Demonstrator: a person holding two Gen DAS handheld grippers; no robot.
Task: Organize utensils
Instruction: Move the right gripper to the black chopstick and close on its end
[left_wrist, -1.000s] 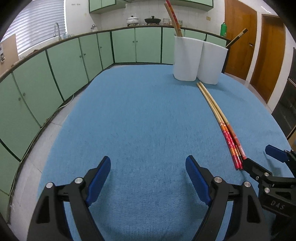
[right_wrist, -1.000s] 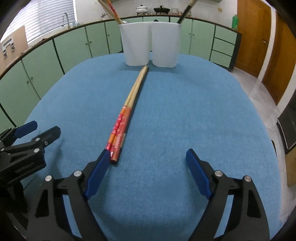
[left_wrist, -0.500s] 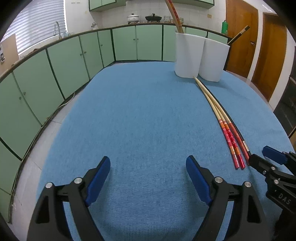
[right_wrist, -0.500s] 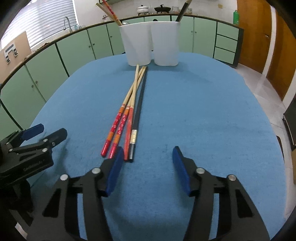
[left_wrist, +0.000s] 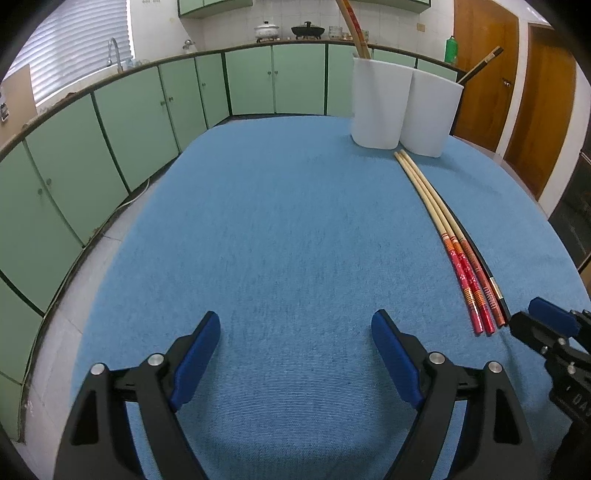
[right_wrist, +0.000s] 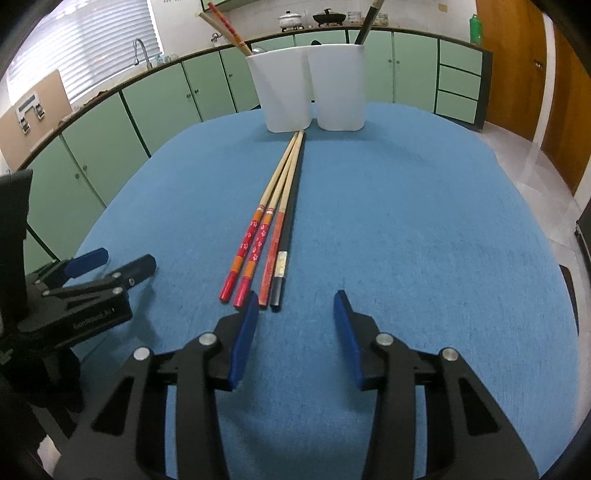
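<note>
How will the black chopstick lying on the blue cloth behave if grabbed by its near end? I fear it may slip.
The thin black chopstick looks rigid, so it should lift without drooping. Its glossy, narrow shaft may pivot between pads. The textured blue tablecloth probably limits rolling.

Chopsticks (right_wrist: 275, 236) on table (right_wrist: 424, 229), before two holders (right_wrist: 310, 88).

The room is bright. Light comes through the window blinds (left_wrist: 74, 48). The cupboards (left_wrist: 147, 122) bend near the round, dark edges. Soft shadows lie on the blue cloth (right_wrist: 406, 240). Everything looks sharp.
</note>
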